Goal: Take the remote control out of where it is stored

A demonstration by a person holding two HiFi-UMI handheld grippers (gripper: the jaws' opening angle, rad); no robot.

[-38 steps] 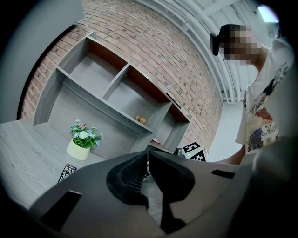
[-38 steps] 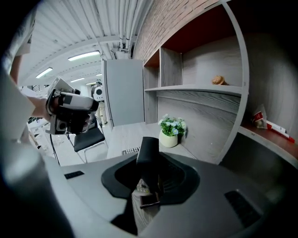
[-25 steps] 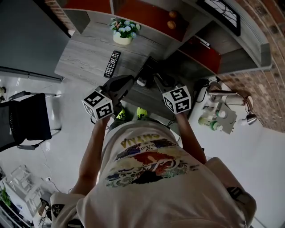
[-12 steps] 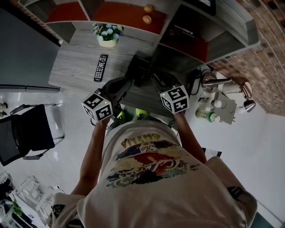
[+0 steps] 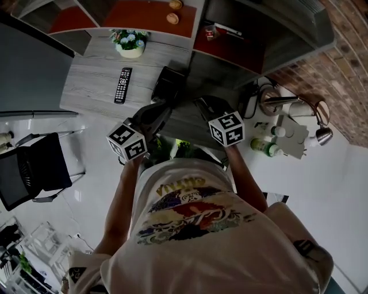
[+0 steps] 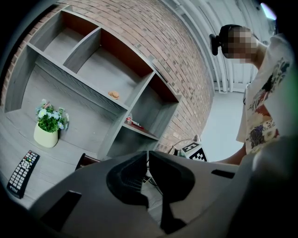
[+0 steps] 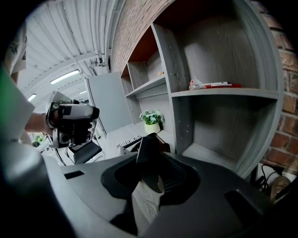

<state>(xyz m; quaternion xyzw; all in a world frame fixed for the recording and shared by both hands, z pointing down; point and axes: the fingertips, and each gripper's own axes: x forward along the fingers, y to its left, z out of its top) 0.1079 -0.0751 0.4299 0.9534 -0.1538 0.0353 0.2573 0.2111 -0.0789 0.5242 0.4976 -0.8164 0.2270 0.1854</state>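
Note:
The black remote control (image 5: 120,85) lies flat on the grey wooden desk (image 5: 86,86), left of a dark box (image 5: 168,86); it also shows in the left gripper view (image 6: 21,173) and, partly hidden, in the right gripper view (image 7: 130,141). My left gripper (image 5: 163,106) hovers at the desk's front edge, right of the remote and apart from it. Its jaws (image 6: 148,154) stand almost together with nothing between them. My right gripper (image 5: 201,103) is held further right, below the shelf unit. Its tips (image 7: 148,138) meet and hold nothing.
A pot of flowers (image 5: 129,43) stands behind the remote. The shelf unit (image 5: 198,34) holds two round fruits (image 5: 171,11) and small items (image 7: 212,85). A black chair (image 5: 34,166) is at the left. A desk lamp (image 5: 299,109) and bottles (image 5: 267,148) are at the right.
Both grippers have shifted rightward along the desk front, so desk, remote and flowers sit further left in the head view. The remote has stayed on the desk.

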